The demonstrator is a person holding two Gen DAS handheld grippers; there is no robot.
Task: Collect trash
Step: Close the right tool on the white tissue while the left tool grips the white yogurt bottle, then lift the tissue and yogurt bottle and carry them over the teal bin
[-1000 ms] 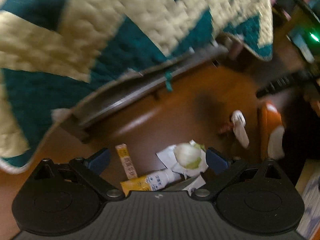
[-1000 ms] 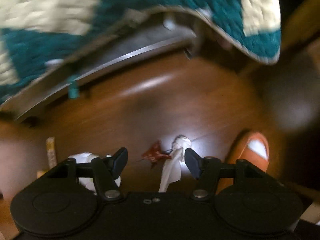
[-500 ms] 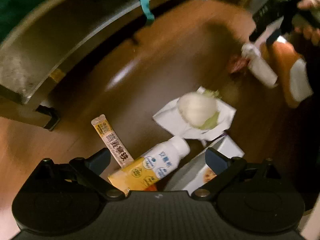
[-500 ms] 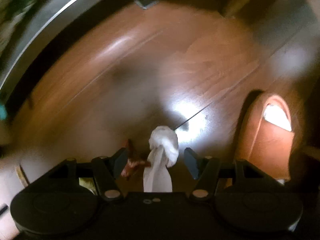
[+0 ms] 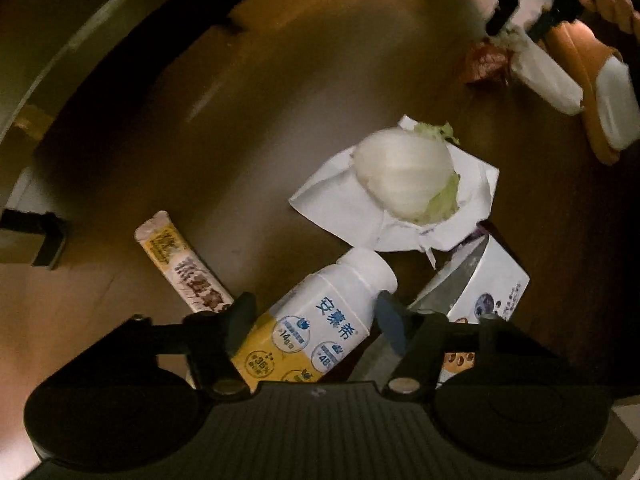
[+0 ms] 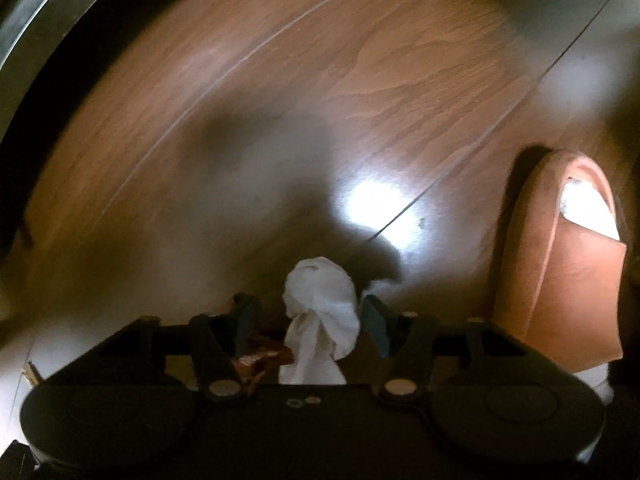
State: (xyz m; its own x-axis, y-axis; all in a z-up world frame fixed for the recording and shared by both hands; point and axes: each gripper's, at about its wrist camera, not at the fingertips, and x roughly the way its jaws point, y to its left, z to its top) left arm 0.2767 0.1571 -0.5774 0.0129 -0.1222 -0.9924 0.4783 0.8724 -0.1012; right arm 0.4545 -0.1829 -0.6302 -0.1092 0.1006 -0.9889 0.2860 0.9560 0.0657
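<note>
Trash lies on a wooden floor. In the left wrist view my left gripper [image 5: 314, 314] is open, its fingers on either side of a white and yellow drink bottle [image 5: 320, 320] without pinching it. Beside the bottle lie a snack wrapper [image 5: 180, 262], a small carton [image 5: 486, 292] and a white paper [image 5: 360, 204] with a cabbage piece [image 5: 404, 174]. In the right wrist view my right gripper [image 6: 310, 318] is open around a twisted white tissue [image 6: 320, 312]; a red wrapper [image 6: 260, 358] lies under its left finger. The tissue also shows in the left wrist view [image 5: 544, 68].
An orange slipper [image 6: 560, 264] stands right of the tissue, also visible in the left wrist view [image 5: 592, 80]. A metal bed frame rail [image 5: 60, 52] curves along the far left, with a black foot [image 5: 44, 240]. Bare wooden floor [image 6: 320, 80] lies beyond.
Both grippers have dropped toward the floor and the quilt has left view. The left fingers now straddle the bottle; the right fingers straddle the tissue. Both gaps have narrowed.
</note>
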